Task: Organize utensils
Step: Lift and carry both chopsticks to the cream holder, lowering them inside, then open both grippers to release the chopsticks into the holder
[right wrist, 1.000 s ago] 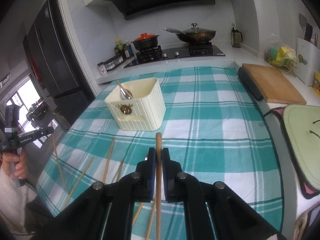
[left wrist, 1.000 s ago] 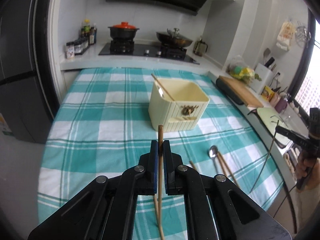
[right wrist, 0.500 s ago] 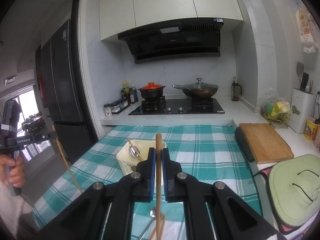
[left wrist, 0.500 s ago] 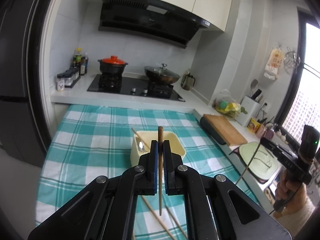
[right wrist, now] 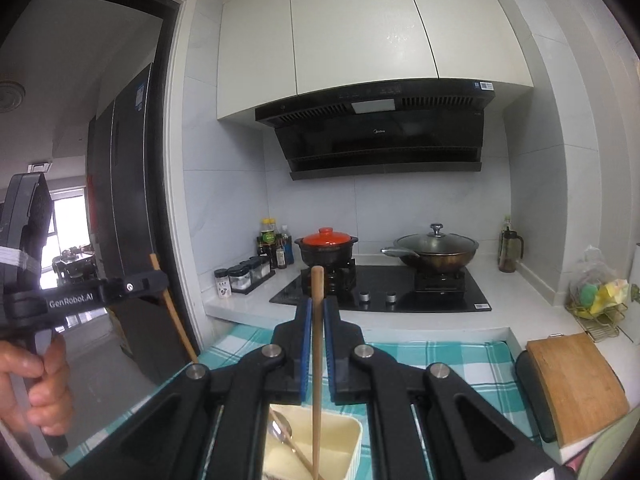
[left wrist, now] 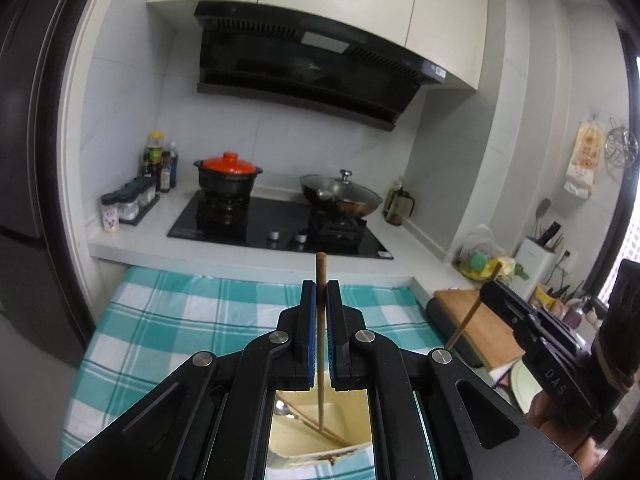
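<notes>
My left gripper (left wrist: 321, 292) is shut on a wooden chopstick (left wrist: 320, 344) that hangs upright, its lower tip inside the cream utensil bin (left wrist: 352, 426) below. My right gripper (right wrist: 316, 308) is shut on another wooden chopstick (right wrist: 317, 380), also upright with its lower end in the same bin (right wrist: 344, 444). A metal spoon (right wrist: 282, 430) and a chopstick lie in the bin. Each gripper shows in the other's view: the right one (left wrist: 490, 292) at the right, the left one (right wrist: 160, 280) at the left.
The bin stands on a teal checked cloth (left wrist: 160, 320). Behind are a stove with a red-lidded pot (left wrist: 228, 176) and a wok (left wrist: 340, 198), spice jars (left wrist: 128, 204), a wooden cutting board (right wrist: 572, 384) at the right, and a dark fridge (right wrist: 124, 200) at the left.
Both grippers have risen and moved forward over the bin, each still holding its chopstick. The chopsticks' lower ends now hang inside the bin.
</notes>
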The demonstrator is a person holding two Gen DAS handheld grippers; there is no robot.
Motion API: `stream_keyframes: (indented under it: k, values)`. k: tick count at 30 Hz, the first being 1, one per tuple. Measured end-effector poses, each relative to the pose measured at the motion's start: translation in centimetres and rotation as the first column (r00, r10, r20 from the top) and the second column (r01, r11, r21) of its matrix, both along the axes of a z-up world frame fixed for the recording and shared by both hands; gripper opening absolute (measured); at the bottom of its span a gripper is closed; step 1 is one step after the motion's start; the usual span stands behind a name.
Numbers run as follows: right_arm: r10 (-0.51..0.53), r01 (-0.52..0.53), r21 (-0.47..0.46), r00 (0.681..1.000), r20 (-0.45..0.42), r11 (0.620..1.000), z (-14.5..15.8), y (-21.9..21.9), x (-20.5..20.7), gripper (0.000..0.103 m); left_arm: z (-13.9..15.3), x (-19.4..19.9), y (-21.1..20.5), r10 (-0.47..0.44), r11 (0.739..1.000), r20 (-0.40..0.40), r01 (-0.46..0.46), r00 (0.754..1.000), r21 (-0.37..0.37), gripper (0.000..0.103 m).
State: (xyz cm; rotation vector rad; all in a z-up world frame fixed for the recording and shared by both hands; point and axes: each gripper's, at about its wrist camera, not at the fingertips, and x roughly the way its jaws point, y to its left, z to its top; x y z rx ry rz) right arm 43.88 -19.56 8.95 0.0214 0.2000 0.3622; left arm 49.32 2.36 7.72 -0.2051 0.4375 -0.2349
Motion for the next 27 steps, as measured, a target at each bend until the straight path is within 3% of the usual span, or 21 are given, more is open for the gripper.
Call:
stream_keyframes:
  k: [3, 6, 11, 14, 16, 19, 22, 24, 27]
  values:
    - [0.003, -0.003, 0.001, 0.999, -0.039, 1.000, -2.8, 0.8, 3.3, 0.006, -3.2, 2.9, -0.7, -0.001, 1.000, -0.082, 0.001, 0.997, -0.001, 0.003]
    - [0.011, -0.015, -0.025, 0.987, -0.159, 1.000, -6.6, 1.6, 6.6, 0.006, -6.6, 5.1, -1.1, -0.012, 1.000, -0.173, 0.012, 0.985, -0.002, 0.003]
    - [0.020, -0.062, -0.090, 0.915, -0.404, 0.994, -11.9, 2.7, 10.6, 0.006, -11.1, 7.3, -1.9, -0.017, 0.999, -0.312, 0.026, 0.950, 0.025, 0.003]
    - [0.021, -0.076, -0.099, 0.884, -0.467, 0.992, -13.5, 2.9, 11.5, 0.007, -12.2, 7.0, -2.2, -0.007, 0.999, -0.340, 0.023, 0.940, 0.043, 0.010]
    - [0.007, -0.056, -0.084, 0.872, -0.490, 0.995, -13.7, 2.6, 11.6, 0.007, -12.0, 6.0, -2.2, -0.013, 0.998, -0.336, 0.034, 0.942, 0.056, 0.030]
    - [0.013, -0.041, -0.046, 0.872, -0.489, 0.998, -12.7, 1.7, 10.5, 0.008, -10.8, 3.4, -1.7, -0.007, 0.994, -0.313, 0.041, 0.950, 0.102, 0.047]
    - [0.014, -0.042, -0.049, 0.880, -0.475, 0.998, -10.9, 0.7, 7.9, 0.018, -9.9, -0.7, -0.7, -0.011, 0.987, -0.327, 0.062, 0.945, 0.148, 0.054]
    - [0.024, -0.053, -0.048, 0.882, -0.470, 0.997, -10.0, -0.3, 5.1, 0.031, -10.0, -4.5, 0.0, 0.000, 0.977, -0.337, 0.072, 0.941, 0.201, 0.059]
    - [0.038, -0.087, -0.083, 0.880, -0.473, 0.993, -9.9, -1.8, -0.4, 0.031, -11.5, -11.1, 0.9, 0.009, 0.958, -0.346, 0.091, 0.938, 0.273, 0.067]
